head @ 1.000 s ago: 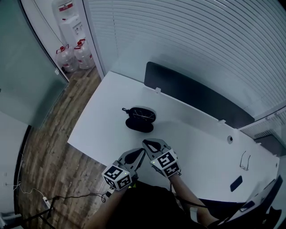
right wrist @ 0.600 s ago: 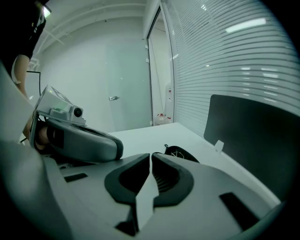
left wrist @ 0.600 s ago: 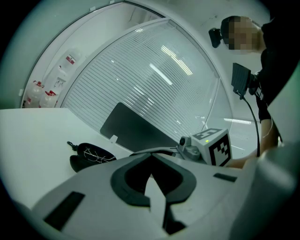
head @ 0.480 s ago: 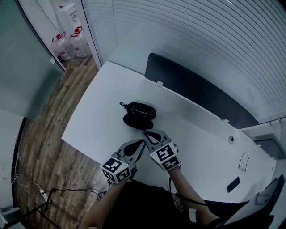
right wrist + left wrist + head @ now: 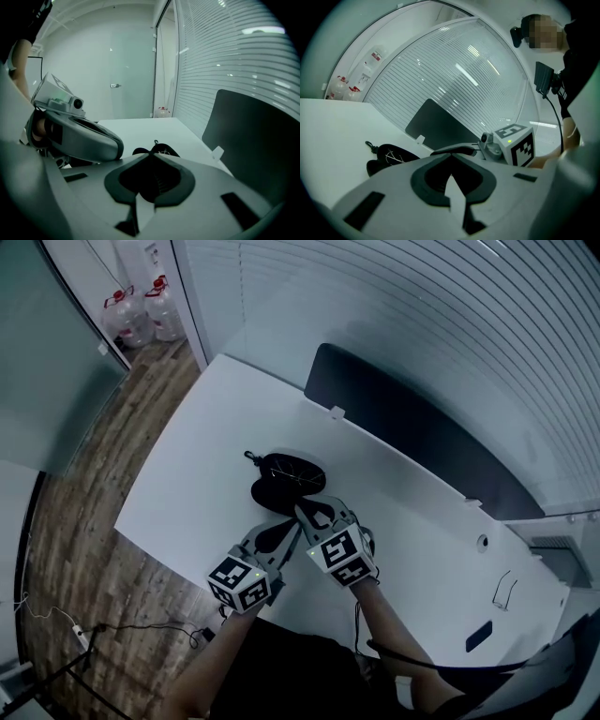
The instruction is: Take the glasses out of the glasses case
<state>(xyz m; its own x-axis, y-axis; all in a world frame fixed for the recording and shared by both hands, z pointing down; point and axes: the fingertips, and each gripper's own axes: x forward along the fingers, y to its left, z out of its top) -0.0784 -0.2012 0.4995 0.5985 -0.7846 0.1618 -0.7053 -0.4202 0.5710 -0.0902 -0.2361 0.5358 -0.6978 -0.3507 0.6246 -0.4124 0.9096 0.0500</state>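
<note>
The open glasses case [image 5: 277,491] is laid crosswise just ahead of both grippers, with the glasses [image 5: 294,468] in its far half. The right gripper [image 5: 307,516] is judged nearer than the left gripper [image 5: 289,536]; both jaw pairs are closed, empty.

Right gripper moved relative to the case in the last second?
Yes. The right gripper has closed in on the case; its tip now sits at the case's near edge.

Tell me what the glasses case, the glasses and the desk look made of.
Glasses case: looks like matte black fabric or a soft shell, with no glare; the material is uncertain. Glasses inside it: thin pale lines suggest a metal wire frame. Desk: smooth, plain white top, probably laminate.
</note>
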